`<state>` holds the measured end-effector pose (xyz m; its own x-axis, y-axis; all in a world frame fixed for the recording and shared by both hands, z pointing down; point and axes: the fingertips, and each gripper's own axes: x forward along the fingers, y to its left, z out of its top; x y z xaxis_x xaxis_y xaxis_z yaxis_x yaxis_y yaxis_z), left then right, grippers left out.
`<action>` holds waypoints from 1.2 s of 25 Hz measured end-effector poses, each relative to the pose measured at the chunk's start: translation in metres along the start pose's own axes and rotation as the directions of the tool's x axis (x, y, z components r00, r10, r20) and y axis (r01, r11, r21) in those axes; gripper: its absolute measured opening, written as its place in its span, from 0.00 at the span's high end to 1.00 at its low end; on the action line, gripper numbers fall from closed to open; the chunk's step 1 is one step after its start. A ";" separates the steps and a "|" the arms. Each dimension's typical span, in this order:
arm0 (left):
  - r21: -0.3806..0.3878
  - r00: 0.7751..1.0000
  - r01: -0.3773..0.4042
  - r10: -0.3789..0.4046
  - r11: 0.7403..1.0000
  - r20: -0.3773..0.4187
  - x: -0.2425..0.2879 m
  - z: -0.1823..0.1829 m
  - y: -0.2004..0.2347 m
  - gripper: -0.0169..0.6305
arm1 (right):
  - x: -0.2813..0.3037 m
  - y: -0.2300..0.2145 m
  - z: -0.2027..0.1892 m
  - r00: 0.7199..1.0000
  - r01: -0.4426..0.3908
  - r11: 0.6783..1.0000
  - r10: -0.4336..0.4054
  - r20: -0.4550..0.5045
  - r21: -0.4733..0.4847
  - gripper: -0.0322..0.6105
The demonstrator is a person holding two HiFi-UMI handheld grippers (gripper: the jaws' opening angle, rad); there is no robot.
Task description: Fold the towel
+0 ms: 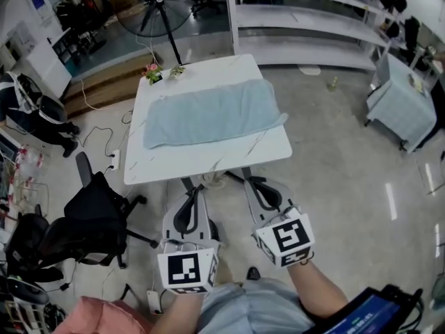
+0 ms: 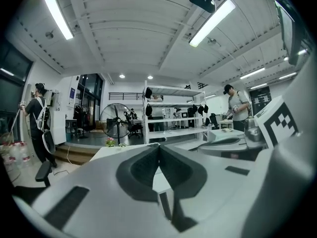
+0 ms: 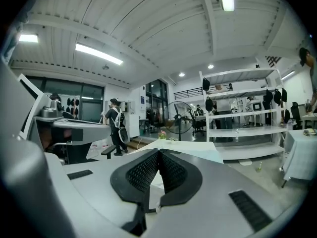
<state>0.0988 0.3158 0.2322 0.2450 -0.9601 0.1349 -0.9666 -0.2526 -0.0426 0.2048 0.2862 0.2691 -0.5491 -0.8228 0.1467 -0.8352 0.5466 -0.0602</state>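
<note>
Holds the left gripper [image 1: 197, 186] and the right gripper [image 1: 247, 176] side by side at 6 o'clock of the white table [image 1: 208, 160], just short of its near edge, each claw pressed fully together with nothing between the pads. Shows the light-blue towel [image 1: 212, 112] spread flat across the middle of the tabletop, at 12 o'clock from both grippers and apart from them, one corner reaching the table's 3 o'clock edge. Shows small potted flowers [image 1: 154, 72] at the table's 11 o'clock corner and a black office chair [image 1: 90, 214] at 8 o'clock.
</note>
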 end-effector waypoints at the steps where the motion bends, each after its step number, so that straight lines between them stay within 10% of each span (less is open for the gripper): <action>1: -0.005 1.000 -0.001 0.001 1.000 -0.004 0.008 -0.004 0.006 0.96 | 0.009 -0.004 -0.002 1.000 0.004 1.000 -0.004 -0.008 0.001 0.92; 15: -0.074 0.993 0.078 -0.084 0.994 -0.085 0.196 -0.035 0.143 0.96 | 0.210 -0.072 -0.019 0.986 0.132 0.991 -0.128 -0.109 0.027 0.92; 30: -0.050 0.989 0.147 -0.146 0.988 0.022 0.305 0.024 0.200 0.96 | 0.300 -0.131 0.046 0.964 0.258 0.965 -0.260 -0.053 -0.046 0.92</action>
<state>-0.0175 -0.0304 0.2407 0.3853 -0.9153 0.1174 -0.9226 -0.3848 0.0277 0.1481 -0.0395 0.2756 -0.3102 -0.9273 0.2096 -0.9463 0.3223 0.0254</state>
